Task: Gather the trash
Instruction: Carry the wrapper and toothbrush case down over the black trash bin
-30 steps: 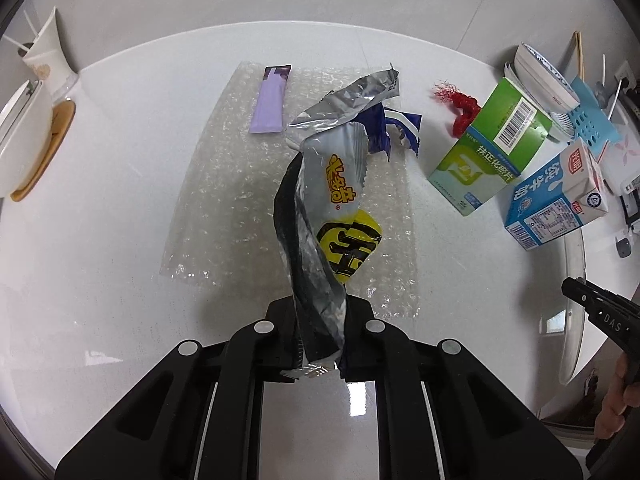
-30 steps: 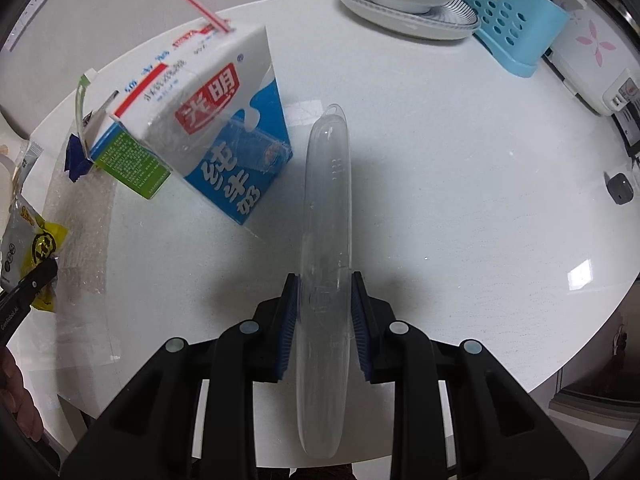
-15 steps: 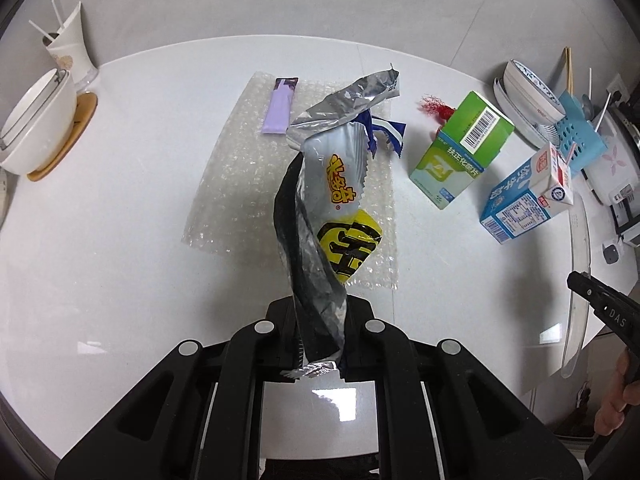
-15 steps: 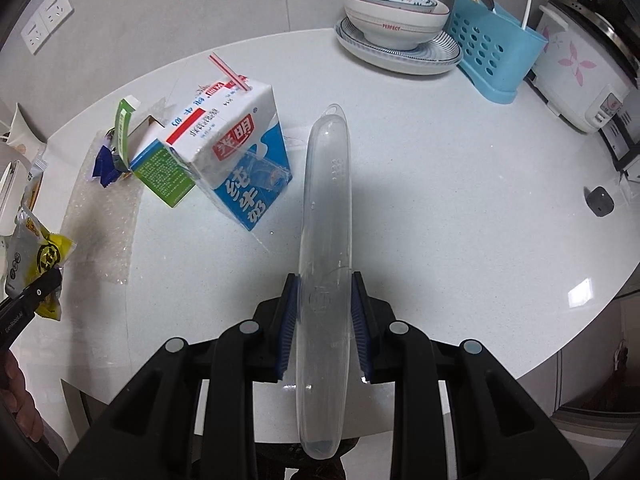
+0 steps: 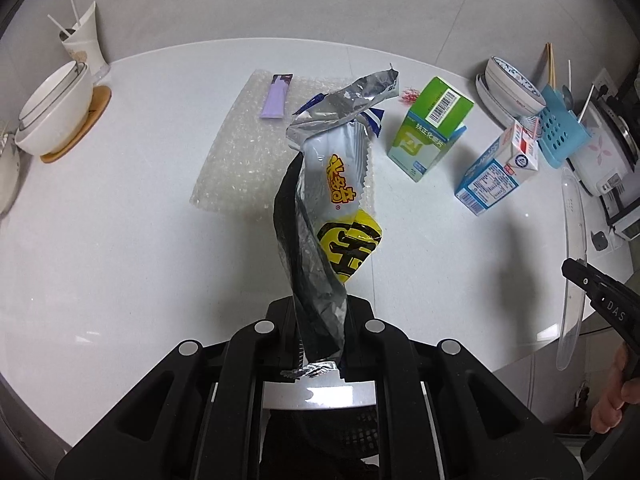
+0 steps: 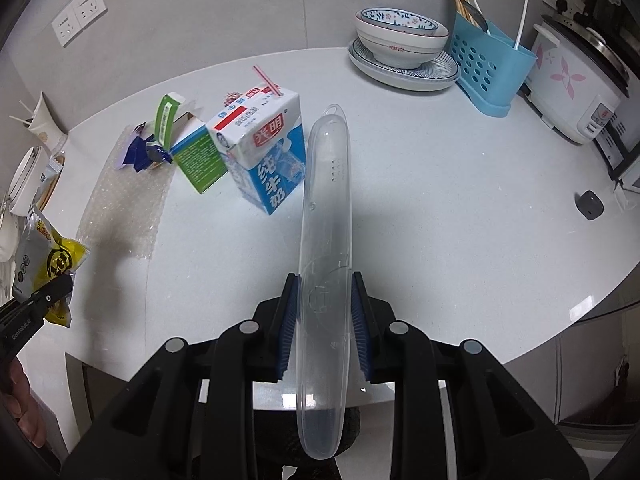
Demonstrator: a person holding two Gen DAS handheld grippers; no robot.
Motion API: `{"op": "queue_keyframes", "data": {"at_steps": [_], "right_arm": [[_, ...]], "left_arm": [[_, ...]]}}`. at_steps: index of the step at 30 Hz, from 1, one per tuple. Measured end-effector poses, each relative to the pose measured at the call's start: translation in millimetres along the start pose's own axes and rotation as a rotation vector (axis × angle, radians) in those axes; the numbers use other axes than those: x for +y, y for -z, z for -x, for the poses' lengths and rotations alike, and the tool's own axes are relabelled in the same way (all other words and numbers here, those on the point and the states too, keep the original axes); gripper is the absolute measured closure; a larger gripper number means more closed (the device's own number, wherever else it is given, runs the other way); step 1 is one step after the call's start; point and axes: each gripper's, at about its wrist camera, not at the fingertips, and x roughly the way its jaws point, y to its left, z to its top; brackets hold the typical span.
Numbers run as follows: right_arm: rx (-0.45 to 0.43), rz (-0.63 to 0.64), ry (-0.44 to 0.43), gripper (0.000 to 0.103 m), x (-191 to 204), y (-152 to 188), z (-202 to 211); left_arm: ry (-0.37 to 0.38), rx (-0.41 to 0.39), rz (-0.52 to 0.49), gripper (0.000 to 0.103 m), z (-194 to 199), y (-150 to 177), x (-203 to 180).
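Left gripper (image 5: 320,334) clamping snack wrapper (image 5: 334,196), right gripper (image 6: 324,316) clamping clear case (image 6: 326,240) (apparently empty)

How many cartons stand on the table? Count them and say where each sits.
2. The green carton stands beside the bubble wrap, its top flap open. The blue milk carton, straw in its top, stands touching its right side. None looks hidden.
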Motion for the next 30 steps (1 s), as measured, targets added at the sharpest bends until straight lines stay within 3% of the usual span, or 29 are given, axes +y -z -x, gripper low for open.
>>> {"op": "queue_keyframes", "data": {"at_steps": [30], "right_arm": [[-0.032,0.079,-0.070,0.078,-1,89,39]], "left_arm": [[0.008,-0.011,0.021,0.092,45,100,-25]]}}
